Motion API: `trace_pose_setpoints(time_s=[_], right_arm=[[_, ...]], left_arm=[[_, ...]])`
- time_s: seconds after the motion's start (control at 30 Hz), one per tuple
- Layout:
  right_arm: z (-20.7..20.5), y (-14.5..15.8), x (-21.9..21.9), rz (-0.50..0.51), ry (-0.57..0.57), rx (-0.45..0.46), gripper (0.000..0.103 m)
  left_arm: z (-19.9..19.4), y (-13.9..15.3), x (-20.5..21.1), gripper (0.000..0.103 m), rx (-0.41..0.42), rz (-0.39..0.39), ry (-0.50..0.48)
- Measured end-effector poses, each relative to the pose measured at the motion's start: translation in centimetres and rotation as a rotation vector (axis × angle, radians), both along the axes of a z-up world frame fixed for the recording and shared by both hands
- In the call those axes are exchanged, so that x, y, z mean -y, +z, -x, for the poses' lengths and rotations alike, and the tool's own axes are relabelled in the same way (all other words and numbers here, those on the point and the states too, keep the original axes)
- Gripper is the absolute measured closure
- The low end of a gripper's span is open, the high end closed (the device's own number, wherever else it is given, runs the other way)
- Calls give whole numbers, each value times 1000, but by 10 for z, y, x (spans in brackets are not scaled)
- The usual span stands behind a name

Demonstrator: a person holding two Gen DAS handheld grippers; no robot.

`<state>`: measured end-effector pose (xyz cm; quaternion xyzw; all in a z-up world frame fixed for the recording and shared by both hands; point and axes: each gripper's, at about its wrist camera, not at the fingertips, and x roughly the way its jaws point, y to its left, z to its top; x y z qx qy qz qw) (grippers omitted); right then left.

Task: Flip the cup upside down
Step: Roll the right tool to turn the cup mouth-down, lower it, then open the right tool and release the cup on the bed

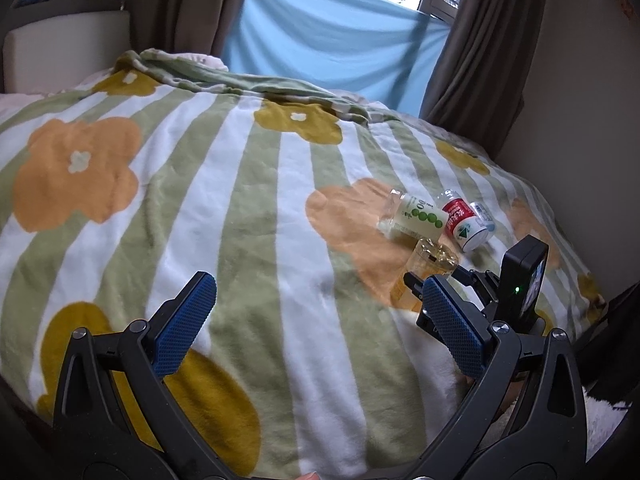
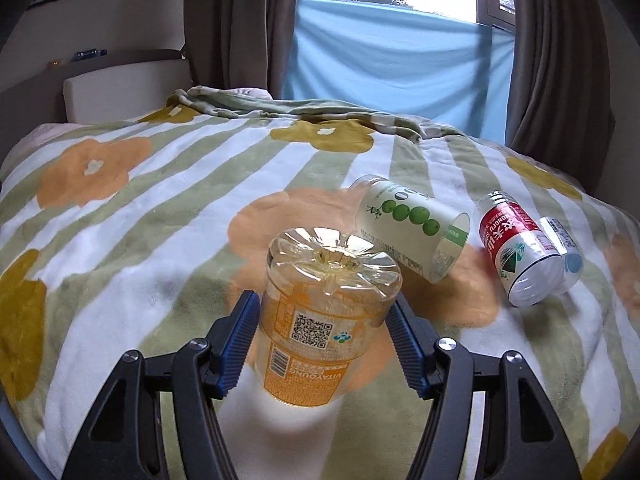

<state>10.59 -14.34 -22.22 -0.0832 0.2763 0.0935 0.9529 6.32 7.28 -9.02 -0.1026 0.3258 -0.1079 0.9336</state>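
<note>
Right gripper (image 2: 322, 340) squeezes the orange cup (image 2: 320, 312), bottom up. Set it down flat on the soft blanket (image 2: 160, 220), then let go slowly. Left gripper (image 1: 316, 320) hangs open.

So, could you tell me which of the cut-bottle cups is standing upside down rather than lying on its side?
The orange-labelled clear plastic cup between the right gripper fingers; its ribbed base faces up.
</note>
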Motion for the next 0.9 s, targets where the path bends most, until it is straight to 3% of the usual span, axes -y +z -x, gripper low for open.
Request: trace_pose_setpoints(time_s=[0.27, 0.53, 0.77, 0.8, 0.87, 0.9], right_arm=[[8, 2, 6, -13, 35, -54, 43], [9, 1, -12, 75, 92, -79, 43], [5, 3, -4, 27, 53, -91, 43], [5, 4, -2, 12, 50, -89, 36], [9, 8, 3, -25, 38, -72, 3], [12, 11, 7, -42, 28, -59, 0]], left_arm=[[-3, -4, 7, 0, -11, -24, -8], [0, -4, 10, 0, -14, -5, -7], [7, 2, 15, 0, -3, -39, 2], [7, 3, 16, 0, 1, -45, 4], [10, 7, 18, 0, 12, -56, 5], [11, 9, 19, 0, 19, -62, 6]])
